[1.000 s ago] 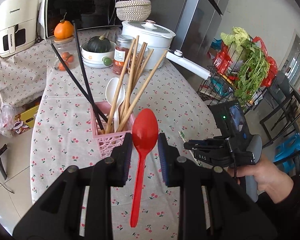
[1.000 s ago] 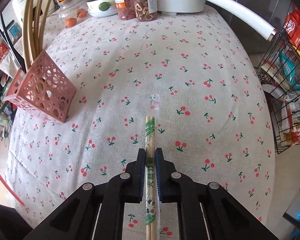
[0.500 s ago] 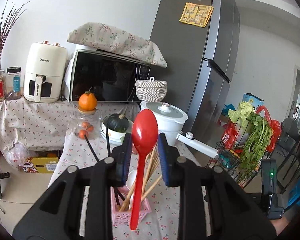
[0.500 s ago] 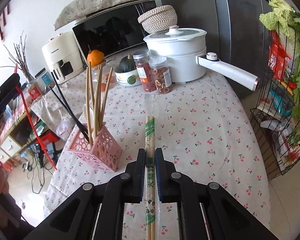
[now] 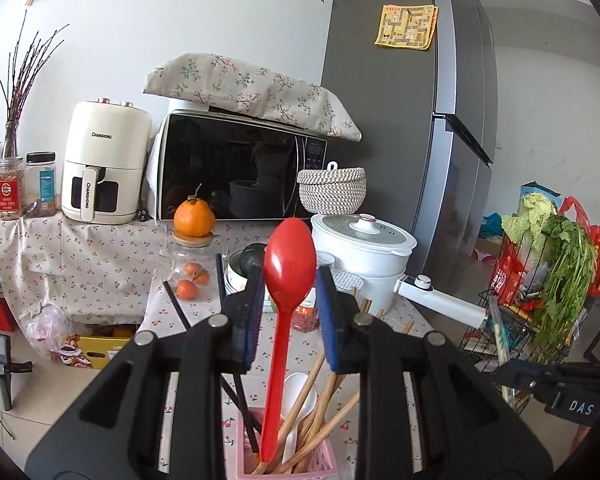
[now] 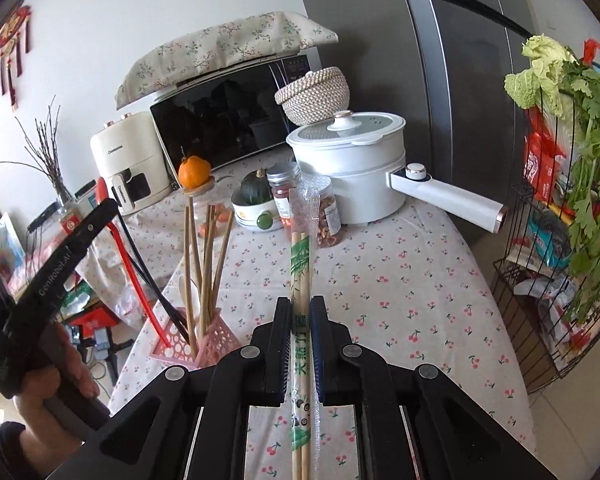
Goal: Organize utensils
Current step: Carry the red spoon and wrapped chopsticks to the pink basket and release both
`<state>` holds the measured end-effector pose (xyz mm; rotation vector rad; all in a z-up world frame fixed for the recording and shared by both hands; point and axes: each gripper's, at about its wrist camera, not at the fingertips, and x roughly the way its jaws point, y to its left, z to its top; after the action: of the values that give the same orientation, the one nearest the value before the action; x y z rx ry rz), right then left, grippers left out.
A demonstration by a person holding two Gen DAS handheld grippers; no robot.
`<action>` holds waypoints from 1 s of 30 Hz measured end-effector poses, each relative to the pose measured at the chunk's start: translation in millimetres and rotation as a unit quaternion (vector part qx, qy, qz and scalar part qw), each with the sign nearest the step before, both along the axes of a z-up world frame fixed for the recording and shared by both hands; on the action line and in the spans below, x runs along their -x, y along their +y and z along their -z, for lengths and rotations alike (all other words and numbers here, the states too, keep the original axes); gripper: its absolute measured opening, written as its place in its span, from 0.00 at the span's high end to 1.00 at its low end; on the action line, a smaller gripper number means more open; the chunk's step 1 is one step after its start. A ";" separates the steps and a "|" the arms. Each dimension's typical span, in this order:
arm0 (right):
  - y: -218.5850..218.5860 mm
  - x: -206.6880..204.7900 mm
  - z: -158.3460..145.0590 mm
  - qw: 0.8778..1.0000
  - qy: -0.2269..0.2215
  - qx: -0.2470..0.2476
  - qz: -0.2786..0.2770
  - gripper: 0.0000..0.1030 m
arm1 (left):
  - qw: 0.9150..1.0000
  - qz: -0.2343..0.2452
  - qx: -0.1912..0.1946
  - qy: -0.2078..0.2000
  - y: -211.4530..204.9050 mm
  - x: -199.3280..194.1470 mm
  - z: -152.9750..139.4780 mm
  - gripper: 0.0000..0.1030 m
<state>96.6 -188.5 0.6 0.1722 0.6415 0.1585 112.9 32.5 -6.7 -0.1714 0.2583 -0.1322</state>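
"CHANGHONG" on air fryer (image 5: pixel 106 168) body and handle; "DAS" on right gripper (image 5: pixel 572 396); "GenRobot.AI" on left gripper (image 6: pixel 56 272); Chinese characters on chopstick wrapper (image 6: pixel 300 344).

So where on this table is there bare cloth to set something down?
Free: the cherry-print cloth between the pink basket and the pot handle, out to the right edge. Crowded: the far end, with jars, bowl and white pot.

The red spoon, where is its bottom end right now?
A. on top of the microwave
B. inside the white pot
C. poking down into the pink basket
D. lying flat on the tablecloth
C: the red spoon stands upright between the fingers of the left gripper, and its handle end reaches down into the pink basket among the wooden chopsticks.
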 end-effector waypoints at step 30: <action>95.3 -33.6 -22.6 0.988 -0.135 -0.059 0.034 0.91 | 0.931 -0.003 0.039 0.363 98.8 13.2 49.3 0.14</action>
<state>130.2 -93.2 23.3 0.2821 0.3550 0.1507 99.7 131.3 -56.0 -0.2983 0.9930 -0.0683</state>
